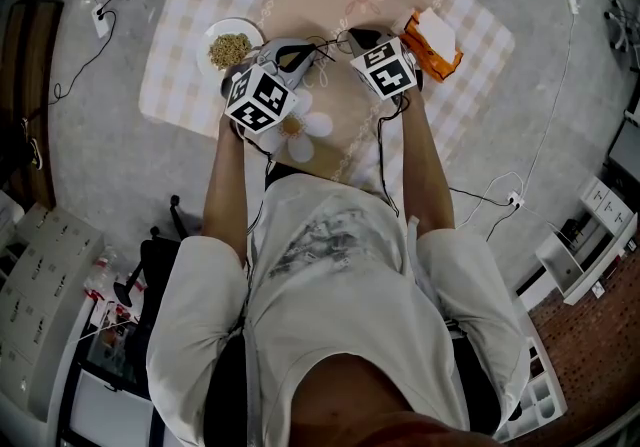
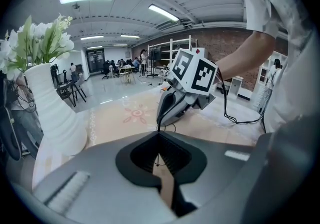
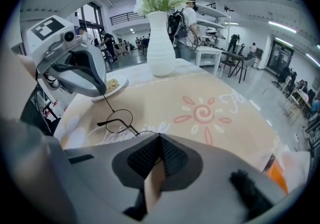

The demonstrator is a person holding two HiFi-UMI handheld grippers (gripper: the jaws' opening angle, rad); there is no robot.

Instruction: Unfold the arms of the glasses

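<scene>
Thin black wire glasses (image 3: 119,120) with round lenses hang just above the beige tablecloth (image 3: 210,113), held between my two grippers. In the right gripper view one arm of the glasses runs up-left into the tip of my left gripper (image 3: 102,93), which is shut on it. My right gripper (image 3: 160,137) is shut on the frame's near end, where the wire slips between its jaws. The left gripper view shows my left gripper (image 2: 159,135) closed on a thin wire that leads to the right gripper (image 2: 160,125). From the head view both grippers (image 1: 300,55) (image 1: 347,37) point toward each other.
A white ribbed vase (image 3: 161,42) with flowers stands at the table's far side. A white dish of grains (image 1: 230,47) lies just left of the left gripper. An orange packet (image 1: 435,40) lies to the right. Cables trail over the grey floor (image 1: 90,155) around the small table.
</scene>
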